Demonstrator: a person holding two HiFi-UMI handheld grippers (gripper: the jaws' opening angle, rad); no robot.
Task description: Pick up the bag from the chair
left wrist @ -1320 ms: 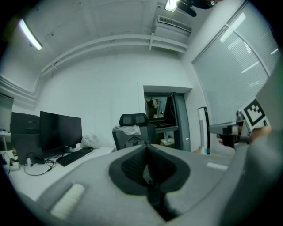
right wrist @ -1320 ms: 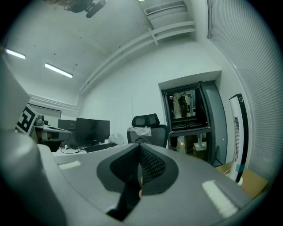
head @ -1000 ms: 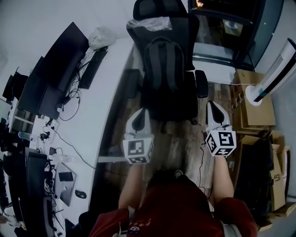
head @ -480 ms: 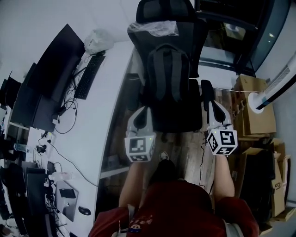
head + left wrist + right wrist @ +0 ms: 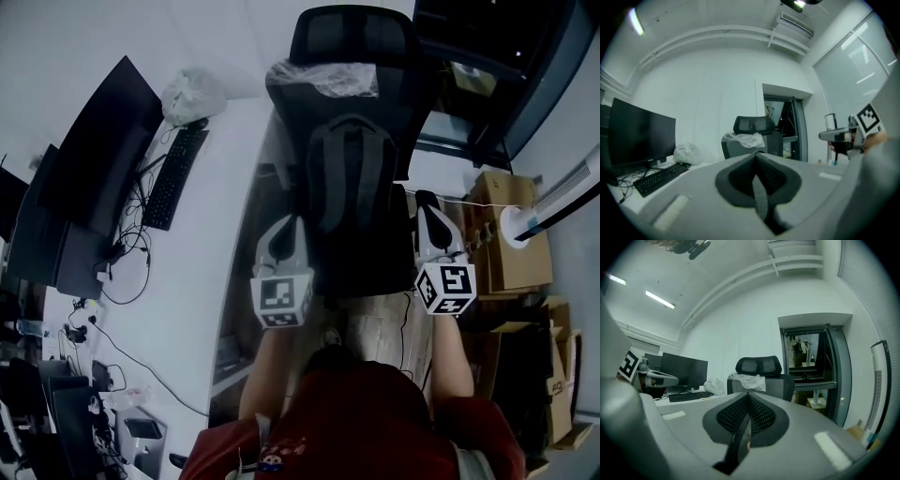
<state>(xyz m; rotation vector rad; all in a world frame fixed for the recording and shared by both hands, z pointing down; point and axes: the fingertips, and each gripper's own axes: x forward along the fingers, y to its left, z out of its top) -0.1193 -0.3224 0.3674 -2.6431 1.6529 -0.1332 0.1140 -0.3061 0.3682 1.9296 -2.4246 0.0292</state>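
A dark backpack (image 5: 348,183) stands upright on the seat of a black office chair (image 5: 361,272), leaning on its backrest. Crumpled clear plastic (image 5: 328,77) lies over the top of the backrest. My left gripper (image 5: 288,223) hangs by the seat's left edge and my right gripper (image 5: 426,199) by the right armrest, the backpack between them. Both are shut with nothing in them. In the left gripper view the closed jaws (image 5: 757,157) hide the bag, and only the chair's top (image 5: 751,133) shows. The right gripper view shows the same: shut jaws (image 5: 747,397) under the chair's top (image 5: 759,373).
A white desk (image 5: 220,187) runs along the left with monitors (image 5: 98,155), a keyboard (image 5: 174,176) and a white plastic bag (image 5: 192,94). Cardboard boxes (image 5: 502,239) and a white tower fan (image 5: 555,197) stand on the right. A dark glass doorway is behind the chair.
The person has stepped closer to the chair. Both grippers have moved forward and now flank the seat and backpack. Both stayed shut.
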